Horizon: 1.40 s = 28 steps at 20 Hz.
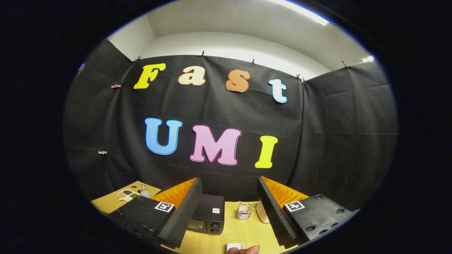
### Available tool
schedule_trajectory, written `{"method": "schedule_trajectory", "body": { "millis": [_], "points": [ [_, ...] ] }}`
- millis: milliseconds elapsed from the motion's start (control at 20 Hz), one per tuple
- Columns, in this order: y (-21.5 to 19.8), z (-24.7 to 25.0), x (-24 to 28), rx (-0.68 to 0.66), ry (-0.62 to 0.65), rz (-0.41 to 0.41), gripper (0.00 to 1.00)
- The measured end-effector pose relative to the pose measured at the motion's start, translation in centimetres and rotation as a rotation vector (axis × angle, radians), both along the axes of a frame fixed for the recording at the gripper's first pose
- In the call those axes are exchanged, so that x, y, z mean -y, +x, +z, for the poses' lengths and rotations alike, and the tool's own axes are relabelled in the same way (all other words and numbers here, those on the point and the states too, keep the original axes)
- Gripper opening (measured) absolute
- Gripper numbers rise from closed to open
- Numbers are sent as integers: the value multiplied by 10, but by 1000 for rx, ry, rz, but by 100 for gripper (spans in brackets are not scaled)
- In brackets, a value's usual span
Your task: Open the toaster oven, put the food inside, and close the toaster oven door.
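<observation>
While the jaws gape wide and empty, the toaster oven sits between them, front facing the gripper

Black toaster oven, door closed, on wooden table

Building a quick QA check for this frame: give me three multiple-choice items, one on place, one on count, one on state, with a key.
1. Where is the toaster oven relative to the tongs?
A. Beyond them, on the table, near one finger
B. Clamped between them
C. On the floor

2. How many square black-and-white markers sit on the tongs' fingers?
A. None
B. Two
C. Four

3. What state are the tongs in?
A. Shut on the wire rack
B. Shut on the toaster oven
C. Open, holding nothing

Key: 1 A, the toaster oven stands on the table ahead of the fingers. 2 B, one marker per finger. 3 C, the fingers are spread wide, with the wire rack visible beyond the gap.
</observation>
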<state>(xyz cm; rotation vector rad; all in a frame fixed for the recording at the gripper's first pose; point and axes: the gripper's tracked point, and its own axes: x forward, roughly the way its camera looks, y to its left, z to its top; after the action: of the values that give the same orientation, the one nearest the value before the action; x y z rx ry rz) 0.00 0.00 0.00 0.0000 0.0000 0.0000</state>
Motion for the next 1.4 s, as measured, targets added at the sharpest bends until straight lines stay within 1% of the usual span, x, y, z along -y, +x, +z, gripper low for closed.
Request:
{"method": "schedule_trajectory", "body": {
  "millis": [550, 1200, 1400],
  "points": [
    [-3, 0, 2, -1, 11, -12, 97],
    [-4, -11, -30, -24, 15, 34, 97],
    [1, -29, -50, -59, 32, 67, 97]
  ]
}}
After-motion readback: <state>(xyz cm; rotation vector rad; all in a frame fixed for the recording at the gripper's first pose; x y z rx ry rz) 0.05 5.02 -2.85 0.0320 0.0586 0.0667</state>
